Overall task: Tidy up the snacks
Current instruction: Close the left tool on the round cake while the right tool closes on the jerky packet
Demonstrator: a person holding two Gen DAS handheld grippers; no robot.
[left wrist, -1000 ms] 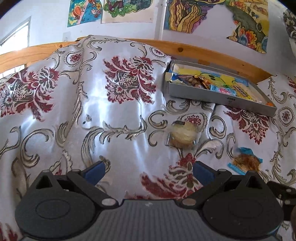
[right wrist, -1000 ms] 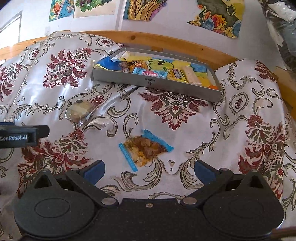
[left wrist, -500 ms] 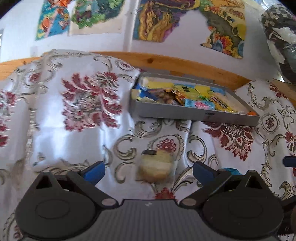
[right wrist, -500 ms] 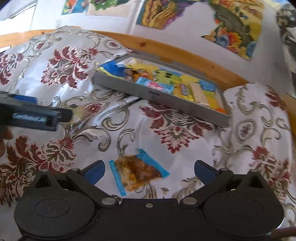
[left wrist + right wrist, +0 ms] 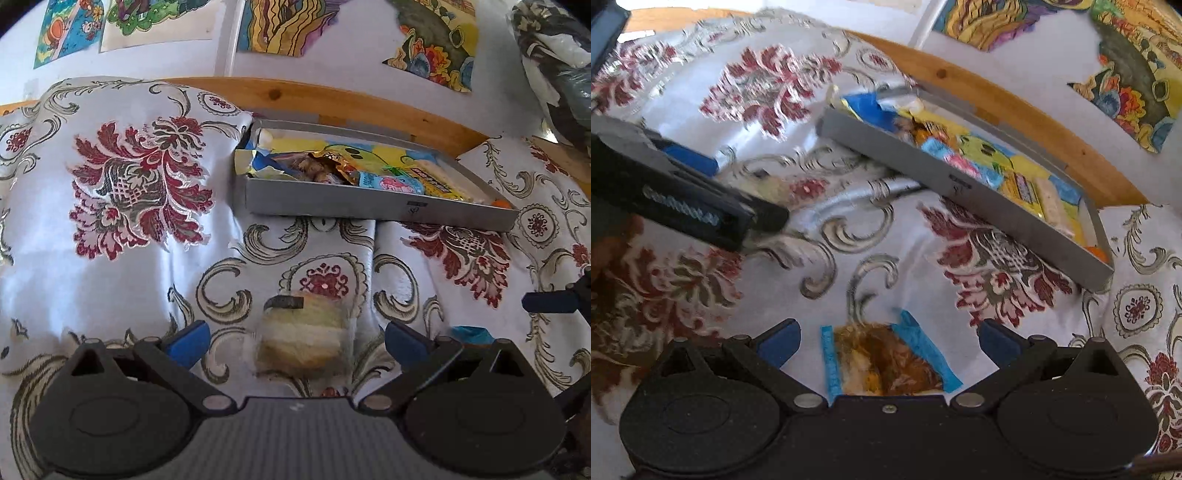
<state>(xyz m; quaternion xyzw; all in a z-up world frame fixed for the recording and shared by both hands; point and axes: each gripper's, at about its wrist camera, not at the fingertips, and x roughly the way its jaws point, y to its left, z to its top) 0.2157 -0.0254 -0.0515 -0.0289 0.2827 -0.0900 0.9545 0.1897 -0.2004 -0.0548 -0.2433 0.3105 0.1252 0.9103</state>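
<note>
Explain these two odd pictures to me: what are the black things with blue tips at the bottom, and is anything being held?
Those are handheld grippers, one in each of a person's hands, each carrying a camera that looks along its two fingers. One picture is from the left gripper, the other from the right gripper. Both are open and hold nothing. On the flowered cloth a pale wrapped snack lies between the left fingers, and a blue-edged packet between the right ones. Behind sits a grey tray full of snacks.
</note>
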